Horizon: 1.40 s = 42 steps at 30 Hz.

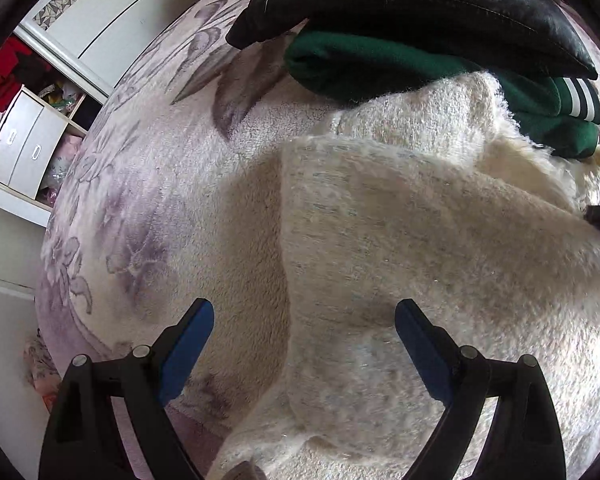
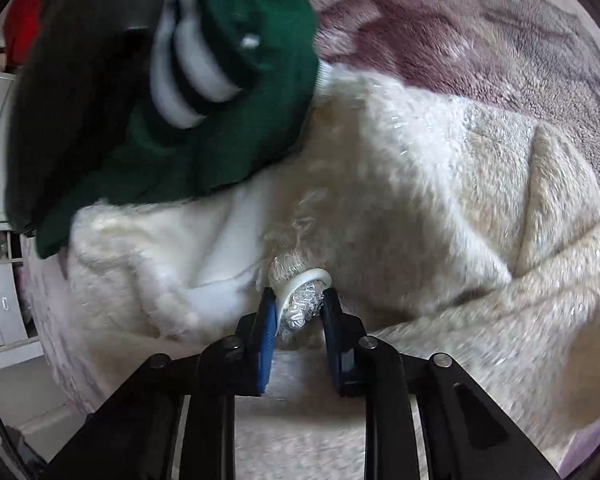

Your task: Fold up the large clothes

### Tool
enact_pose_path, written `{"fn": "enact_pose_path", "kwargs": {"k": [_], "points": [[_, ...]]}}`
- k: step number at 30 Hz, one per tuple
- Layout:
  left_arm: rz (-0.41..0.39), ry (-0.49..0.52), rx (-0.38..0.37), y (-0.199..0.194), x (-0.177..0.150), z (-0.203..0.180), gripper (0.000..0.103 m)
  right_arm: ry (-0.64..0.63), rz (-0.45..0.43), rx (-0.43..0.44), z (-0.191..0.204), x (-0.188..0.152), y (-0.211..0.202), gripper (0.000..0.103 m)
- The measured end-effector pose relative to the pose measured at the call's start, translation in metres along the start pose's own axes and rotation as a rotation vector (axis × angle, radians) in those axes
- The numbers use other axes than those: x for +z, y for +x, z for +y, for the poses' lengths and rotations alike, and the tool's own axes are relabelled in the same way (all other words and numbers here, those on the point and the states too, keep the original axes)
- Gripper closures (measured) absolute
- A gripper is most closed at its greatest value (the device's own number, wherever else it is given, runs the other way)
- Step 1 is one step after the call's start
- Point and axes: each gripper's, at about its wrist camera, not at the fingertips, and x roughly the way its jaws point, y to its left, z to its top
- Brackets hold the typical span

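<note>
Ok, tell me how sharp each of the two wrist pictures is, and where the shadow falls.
Left wrist view: sharp; fisheye bends the cupboard lines, and the cream fleece garment casts a soft shadow on the floral blanket to its left. Right wrist view: motion-smeared, worst on the green garment and the fleece's right edge; only the right gripper looks crisp.

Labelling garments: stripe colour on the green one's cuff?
White stripes on the green garment; clearest in the right wrist view.
</note>
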Motion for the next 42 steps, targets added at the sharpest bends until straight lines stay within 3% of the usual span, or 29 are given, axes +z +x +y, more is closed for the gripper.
{"fn": "enact_pose_path", "kwargs": {"k": [2, 4, 6, 8, 10, 12, 13, 14, 16, 19, 22, 23, 25, 27, 29, 31, 34, 35, 38, 42], "points": [[0.007, 0.004, 0.002, 0.003, -0.001, -0.001, 0.009, -0.074, 0.018, 0.041, 0.019, -0.019, 0.001, 0.08], [0.023, 0.011, 0.001, 0.007, -0.002, -0.002, 0.009, -0.122, 0.091, 0.048, 0.022, -0.024, 0.017, 0.08], [0.026, 0.014, -0.005, 0.005, -0.002, -0.001, 0.009, -0.104, 0.181, 0.11, 0.008, -0.016, 0.028, 0.076], [0.003, 0.023, 0.0, -0.003, 0.0, 0.0, 0.009, -0.055, 0.221, 0.201, -0.01, -0.005, 0.013, 0.073], [-0.013, 0.027, 0.001, -0.008, 0.001, 0.0, 0.009, -0.005, 0.144, 0.254, -0.038, 0.004, -0.03, 0.071], [-0.015, 0.026, -0.019, -0.013, 0.004, -0.002, 0.009, 0.047, 0.049, 0.195, -0.068, 0.012, -0.067, 0.046], [-0.014, 0.023, -0.03, -0.016, 0.006, -0.004, 0.009, 0.084, -0.008, 0.123, -0.089, 0.021, -0.087, 0.034], [-0.015, 0.021, -0.045, -0.019, 0.009, -0.007, 0.009, 0.099, -0.038, 0.084, -0.104, 0.025, -0.096, 0.033], [-0.02, 0.021, -0.082, -0.026, 0.016, -0.019, 0.009, 0.13, -0.045, -0.014, -0.137, 0.034, -0.102, 0.033], [-0.049, 0.04, -0.154, -0.041, 0.031, -0.048, 0.009, 0.111, 0.003, -0.072, -0.158, 0.059, -0.094, 0.033], [-0.086, 0.096, -0.202, -0.049, 0.046, -0.086, 0.009, -0.039, 0.08, -0.129, -0.137, 0.059, -0.059, 0.034], [-0.088, 0.118, -0.208, -0.048, 0.051, -0.098, 0.009, -0.066, 0.072, -0.181, -0.134, 0.059, -0.05, 0.05], [-0.065, 0.172, -0.21, -0.035, 0.059, -0.126, 0.009, -0.044, 0.07, -0.304, -0.143, 0.064, -0.025, 0.07], [-0.058, 0.217, -0.181, -0.026, 0.062, -0.142, 0.009, 0.029, 0.091, -0.282, -0.153, 0.07, -0.017, 0.069], [-0.077, 0.209, -0.175, -0.033, 0.061, -0.136, 0.009, 0.04, 0.097, -0.264, -0.15, 0.066, -0.033, 0.069], [-0.102, 0.186, -0.179, -0.049, 0.053, -0.117, 0.009, 0.002, 0.085, -0.272, -0.152, 0.051, -0.069, 0.064], [-0.09, 0.137, -0.147, -0.068, 0.026, -0.078, 0.009, -0.069, 0.082, -0.265, -0.15, -0.004, -0.115, 0.053], [-0.066, 0.122, -0.14, -0.072, 0.012, -0.064, 0.009, -0.079, 0.1, -0.247, -0.157, -0.033, -0.13, 0.048], [0.064, 0.11, -0.122, -0.076, -0.043, -0.034, 0.009, -0.049, 0.18, -0.222, -0.183, -0.099, -0.146, 0.047], [0.203, 0.111, -0.128, -0.075, -0.111, -0.042, 0.009, 0.063, 0.271, -0.153, -0.262, -0.165, -0.151, 0.047]]}}
